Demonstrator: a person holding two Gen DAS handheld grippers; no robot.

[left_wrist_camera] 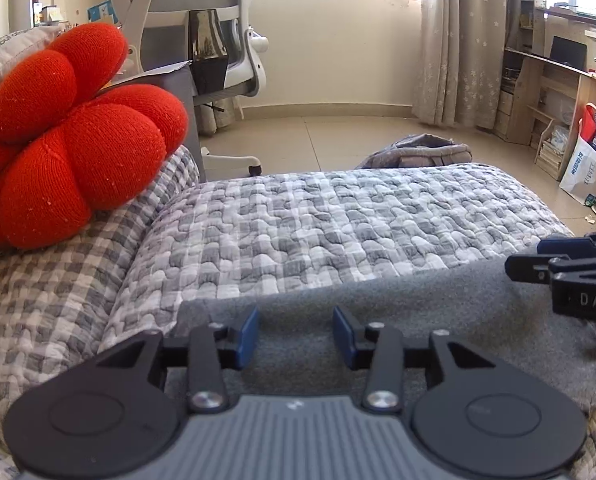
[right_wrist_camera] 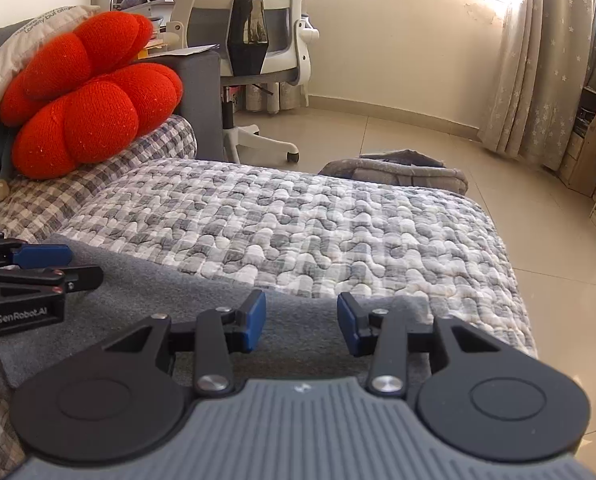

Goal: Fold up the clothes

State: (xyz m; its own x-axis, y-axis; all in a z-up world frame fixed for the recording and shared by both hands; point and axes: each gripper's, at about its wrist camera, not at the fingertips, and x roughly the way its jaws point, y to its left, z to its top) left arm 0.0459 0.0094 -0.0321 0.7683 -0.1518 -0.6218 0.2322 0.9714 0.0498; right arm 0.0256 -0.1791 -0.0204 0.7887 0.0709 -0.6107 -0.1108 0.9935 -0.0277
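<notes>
1. Landmark: quilt, the grey-and-white checked cover over the sofa seat. All places below are given against it.
2. Task item: grey garment, a fleece-like cloth lying flat on the near part of the quilt. Its far edge runs straight across the quilt and it looks smooth, with no loose sleeve or hem in sight.
3. Left gripper: jaws apart, nothing between the blue pads, poised over the garment's near-left part. Empty.
4. Right gripper: jaws apart too, pads clear of the cloth, over the garment's near-right part. Empty. The two grippers sit side by side, each showing at the edge of the other's view.
5. Second grey cloth lies bunched just past the quilt's far edge, apparently lower down. Cannot tell whether it is folded or waiting its turn.
6. Red cushion rests at the quilt's far-left end, well apart from the garment. A chair stands on the floor beyond.
7. Progress, judged: with both jaws free and the edge lying neat, one fold seems to be laid down. Near half of the garment is hidden under the grippers, so layer count is unknown.
8. Left to do, judged: probably another fold or a smoothing pass, then the second cloth if unfolded.
</notes>
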